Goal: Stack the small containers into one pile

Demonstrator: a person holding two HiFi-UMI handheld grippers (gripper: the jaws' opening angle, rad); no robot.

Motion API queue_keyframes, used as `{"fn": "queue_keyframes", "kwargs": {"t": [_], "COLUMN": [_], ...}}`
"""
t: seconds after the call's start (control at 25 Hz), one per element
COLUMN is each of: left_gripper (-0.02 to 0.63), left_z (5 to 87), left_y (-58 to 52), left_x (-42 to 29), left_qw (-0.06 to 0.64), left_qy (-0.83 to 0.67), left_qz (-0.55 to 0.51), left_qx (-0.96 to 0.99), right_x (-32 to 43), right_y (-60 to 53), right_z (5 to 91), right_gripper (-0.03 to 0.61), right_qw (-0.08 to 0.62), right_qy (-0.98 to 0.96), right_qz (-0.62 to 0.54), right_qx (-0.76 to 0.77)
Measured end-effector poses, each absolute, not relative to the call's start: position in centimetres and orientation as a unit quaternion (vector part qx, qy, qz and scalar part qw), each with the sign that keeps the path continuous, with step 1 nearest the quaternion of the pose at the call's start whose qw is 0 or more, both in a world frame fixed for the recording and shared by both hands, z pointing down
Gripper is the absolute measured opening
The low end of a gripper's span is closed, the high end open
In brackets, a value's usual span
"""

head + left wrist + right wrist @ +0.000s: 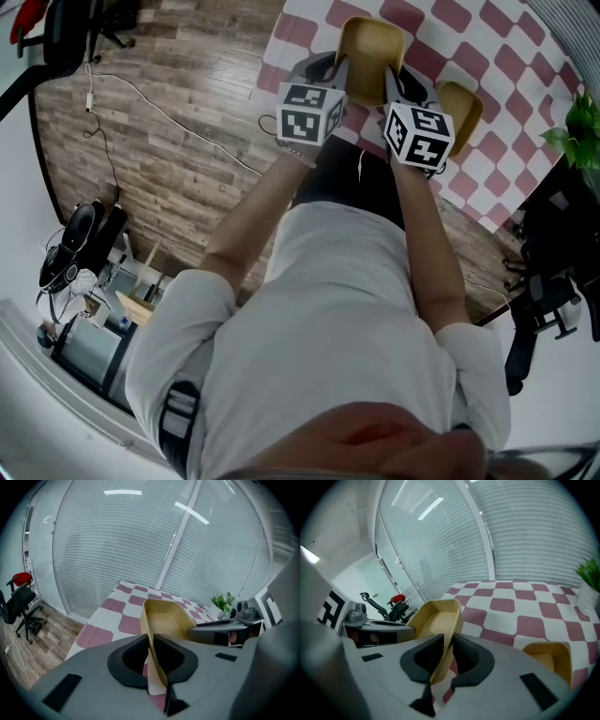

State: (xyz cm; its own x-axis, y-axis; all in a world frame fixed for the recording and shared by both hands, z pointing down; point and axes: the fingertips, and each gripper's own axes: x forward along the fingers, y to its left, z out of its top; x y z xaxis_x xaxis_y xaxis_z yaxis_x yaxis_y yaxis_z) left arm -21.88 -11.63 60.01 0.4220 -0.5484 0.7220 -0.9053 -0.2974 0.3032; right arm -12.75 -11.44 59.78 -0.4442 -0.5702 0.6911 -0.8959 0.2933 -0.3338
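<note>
**Item 1: tan container** (372,52). Small open tub with rounded corners, nothing in it. It sits between the 2 tongs, over the red-and-white checked desk (487,56). No view settles whether its base rests on the desk.

**Item 2: left tongs** (151,641). Pinching the tub's left wall, which runs between the pads.

**Item 3: right tongs** (447,644). Pinching the opposite wall of the same tub, 1 pad inside and 1 outside.

**Item 4: second tan container** (551,660). Same pattern, standing on the desk near the right tongs, on their right side. The part of its inside that shows is bare.

**Item 5: potted plant** (587,585). Far right of the right tongs, well apart from both tubs.

**Step in hand:** 2-handed grip on item 1, apparently taken in order to stack it.

**Next move calls for:** carrying item 1 level to the right, lining it up squarely above item 4 and lowering it so that it nests. Both tongs must travel together or the thin walls may flex.
</note>
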Motion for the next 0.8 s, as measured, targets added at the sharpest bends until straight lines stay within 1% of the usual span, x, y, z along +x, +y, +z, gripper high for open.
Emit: {"fn": "queue_keyframes", "kwargs": {"t": [0.48,0.8], "left_gripper": [0.06,0.06], "left_z": [51.3,48.3], "left_y": [-9.8,-8.5], "left_x": [-19.8,-18.8], "left_qw": [0.326,0.313], "left_qy": [-0.484,-0.487], "left_qz": [0.207,0.204], "left_qx": [0.785,0.79], "right_x": [-10.6,-9.6], "right_y": [-9.7,-8.5], "right_z": [51.2,48.3], "right_gripper": [0.073,0.072], "right_qw": [0.197,0.185], "right_qy": [-0.793,-0.798], "right_qz": [0.311,0.301], "right_qx": [0.486,0.488]}}
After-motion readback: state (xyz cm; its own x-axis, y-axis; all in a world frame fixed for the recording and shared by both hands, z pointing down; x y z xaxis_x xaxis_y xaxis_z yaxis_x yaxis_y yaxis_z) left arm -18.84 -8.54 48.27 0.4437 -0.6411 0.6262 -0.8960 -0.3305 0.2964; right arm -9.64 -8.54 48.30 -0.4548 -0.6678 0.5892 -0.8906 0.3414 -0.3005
